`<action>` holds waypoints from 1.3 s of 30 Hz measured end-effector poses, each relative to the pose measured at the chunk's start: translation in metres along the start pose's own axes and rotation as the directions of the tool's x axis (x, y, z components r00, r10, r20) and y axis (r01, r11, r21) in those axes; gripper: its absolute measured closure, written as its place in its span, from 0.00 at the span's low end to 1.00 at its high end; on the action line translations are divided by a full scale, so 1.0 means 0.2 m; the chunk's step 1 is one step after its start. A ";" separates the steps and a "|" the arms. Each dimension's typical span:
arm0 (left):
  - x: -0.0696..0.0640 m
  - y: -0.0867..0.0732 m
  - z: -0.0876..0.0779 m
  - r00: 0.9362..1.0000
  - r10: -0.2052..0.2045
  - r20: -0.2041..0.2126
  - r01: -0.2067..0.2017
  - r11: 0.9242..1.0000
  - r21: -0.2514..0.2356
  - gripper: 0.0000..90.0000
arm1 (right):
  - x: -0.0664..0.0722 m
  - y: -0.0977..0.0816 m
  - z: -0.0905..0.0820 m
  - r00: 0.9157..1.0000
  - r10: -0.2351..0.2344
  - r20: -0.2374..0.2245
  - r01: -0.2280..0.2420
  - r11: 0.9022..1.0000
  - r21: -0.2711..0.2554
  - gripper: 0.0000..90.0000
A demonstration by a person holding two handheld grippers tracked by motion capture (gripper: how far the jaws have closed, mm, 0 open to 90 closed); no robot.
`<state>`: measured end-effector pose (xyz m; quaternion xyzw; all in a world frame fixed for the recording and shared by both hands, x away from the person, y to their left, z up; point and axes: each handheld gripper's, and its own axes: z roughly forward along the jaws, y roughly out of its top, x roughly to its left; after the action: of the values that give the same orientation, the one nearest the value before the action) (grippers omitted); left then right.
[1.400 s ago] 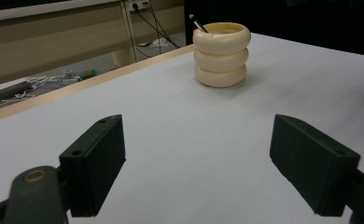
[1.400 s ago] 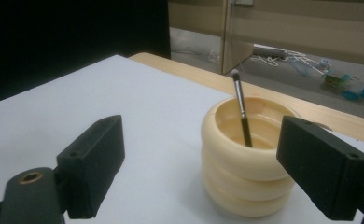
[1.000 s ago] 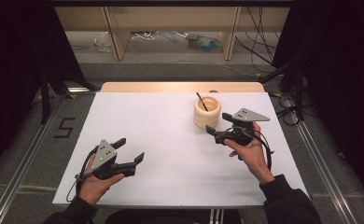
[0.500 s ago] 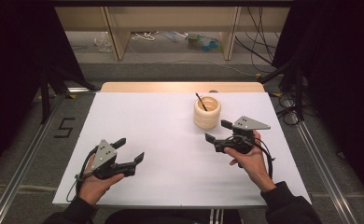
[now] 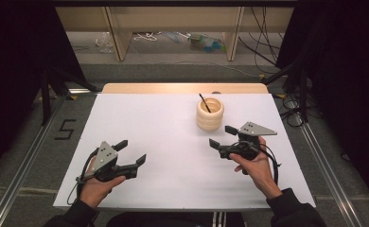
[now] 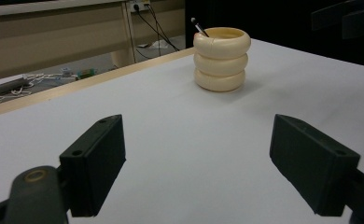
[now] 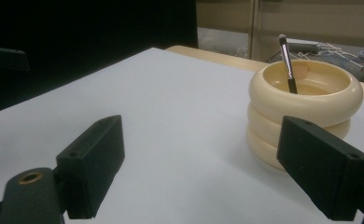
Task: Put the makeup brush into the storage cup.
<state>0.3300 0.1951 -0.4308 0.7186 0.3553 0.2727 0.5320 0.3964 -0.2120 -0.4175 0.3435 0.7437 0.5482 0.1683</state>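
A cream cup (image 5: 209, 114) shaped like three stacked rings stands on the white table (image 5: 163, 123), right of centre, with a thin black brush (image 5: 204, 102) leaning inside it. My right gripper (image 5: 222, 136) is open and empty, just in front of the cup and pointing left. In the right gripper view the cup (image 7: 306, 107) and brush (image 7: 287, 63) sit close by, behind the right jaw of that gripper (image 7: 199, 149). My left gripper (image 5: 131, 152) is open and empty at the front left. From the left gripper (image 6: 196, 144), the cup (image 6: 221, 58) stands far ahead.
A wooden strip (image 5: 182, 88) borders the table's far edge. Beyond it are shelf legs and loose items on the floor (image 5: 201, 41). A "5" mark (image 5: 64, 128) lies on the floor at the left, and cables (image 5: 291, 106) trail at the right.
My right gripper has drawn back a little from the cup toward the person. The left gripper has stayed where it was.
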 end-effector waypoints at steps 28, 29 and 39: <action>-0.01 0.00 0.00 1.000 0.010 -0.001 -0.010 1.000 0.001 0.20 | 0.13 -0.08 -0.08 0.997 -0.077 -0.013 0.077 0.997 0.028 0.18; -0.01 0.00 0.00 1.000 0.003 0.000 -0.003 1.000 0.002 0.20 | 0.14 -0.08 -0.08 0.997 -0.076 -0.016 0.076 0.997 0.024 0.18; -0.01 -0.01 0.00 1.000 0.004 0.006 -0.004 1.000 -0.003 0.20 | 0.17 -0.11 -0.11 0.996 -0.093 -0.018 0.093 0.995 0.019 0.18</action>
<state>0.3292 0.1934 -0.4321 0.7193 0.3519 0.2723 0.5335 0.3517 -0.2073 -0.4263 0.3055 0.7657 0.5353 0.1841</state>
